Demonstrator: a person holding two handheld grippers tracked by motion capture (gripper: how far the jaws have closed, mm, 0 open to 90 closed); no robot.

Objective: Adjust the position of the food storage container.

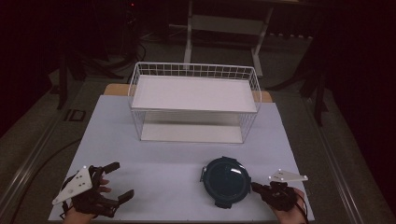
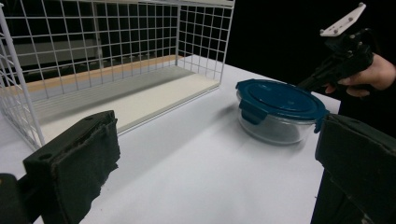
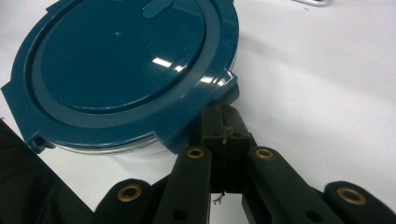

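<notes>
The round container (image 1: 226, 181) with its blue lid (image 3: 121, 60) is sitting on the white table (image 1: 163, 172), in front of the wire basket (image 1: 194, 100). The right gripper (image 1: 256, 187), jaws pressed together and holding nothing, is touching a lid tab. The left gripper (image 1: 119, 181), well apart, is standing wide open and empty.

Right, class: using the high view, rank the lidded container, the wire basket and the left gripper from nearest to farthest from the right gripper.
1. The container with the blue lid: right beside the right gripper, whose shut jaws sit at its edge.
2. The left gripper: across the table's near edge, at the left.
3. The white wire basket: at the table's far side, centre.
</notes>
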